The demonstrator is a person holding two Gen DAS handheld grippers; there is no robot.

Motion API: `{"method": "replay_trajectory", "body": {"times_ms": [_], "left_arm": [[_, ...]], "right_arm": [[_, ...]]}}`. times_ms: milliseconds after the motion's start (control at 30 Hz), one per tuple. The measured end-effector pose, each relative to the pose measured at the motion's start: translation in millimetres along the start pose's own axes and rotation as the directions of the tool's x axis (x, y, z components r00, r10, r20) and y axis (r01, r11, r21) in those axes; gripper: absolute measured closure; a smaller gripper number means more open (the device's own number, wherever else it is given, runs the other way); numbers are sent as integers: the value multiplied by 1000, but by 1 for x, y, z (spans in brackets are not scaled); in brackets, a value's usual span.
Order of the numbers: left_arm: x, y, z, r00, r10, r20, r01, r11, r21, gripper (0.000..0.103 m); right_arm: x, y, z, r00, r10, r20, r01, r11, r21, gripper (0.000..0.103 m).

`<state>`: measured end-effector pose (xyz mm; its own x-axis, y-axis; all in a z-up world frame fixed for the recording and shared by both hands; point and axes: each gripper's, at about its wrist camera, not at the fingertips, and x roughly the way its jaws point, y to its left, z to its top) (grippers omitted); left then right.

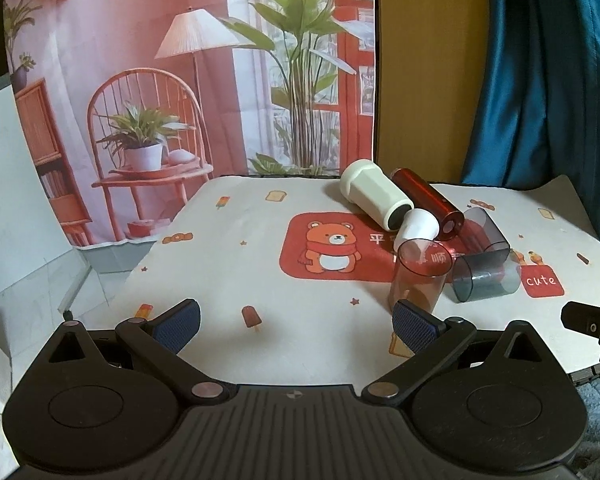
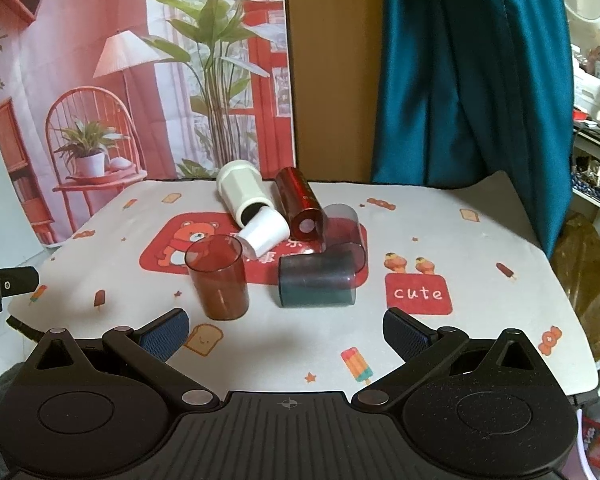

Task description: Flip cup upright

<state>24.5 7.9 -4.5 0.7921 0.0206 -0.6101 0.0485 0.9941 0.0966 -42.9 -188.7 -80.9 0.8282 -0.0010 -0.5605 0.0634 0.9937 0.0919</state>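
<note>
The worktop (image 2: 480, 240), under a printed cloth, carries a cluster of cups just beyond both grippers. We see the left gripper (image 1: 296, 322) and the right gripper (image 2: 286, 330) each with jaws spread wide and holding nothing. One brown cup (image 2: 219, 280) stands upright at the near left of the cluster, mouth up. The rest lie on their sides: a white bottle (image 2: 240, 192) and a red cup (image 2: 302, 210) at the far side, their long axes running far to near with the ends toward us; a grey cup (image 2: 318, 280) nearest, long axis left to right across the worktop, and we cannot tell which end is its mouth; a second clear cup (image 2: 346, 228) behind it; and a small white cup (image 2: 265, 232) pointing near-left. We judge the grey cup the likeliest target. The cups touch, so a careless approach could roll the neighbours or topple the brown cup; a smooth cylinder may also slip or spin in the jaws.
</note>
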Motion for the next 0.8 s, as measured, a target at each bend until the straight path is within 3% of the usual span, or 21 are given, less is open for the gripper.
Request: {"method": "replay_trajectory", "body": {"times_ms": [800], "left_arm": [[3,-1,-4,1000,-8,-17,8,1000,-9,0]], "right_arm": [[2,-1,-3,1000,-7,-12,7,1000,5,0]]}}
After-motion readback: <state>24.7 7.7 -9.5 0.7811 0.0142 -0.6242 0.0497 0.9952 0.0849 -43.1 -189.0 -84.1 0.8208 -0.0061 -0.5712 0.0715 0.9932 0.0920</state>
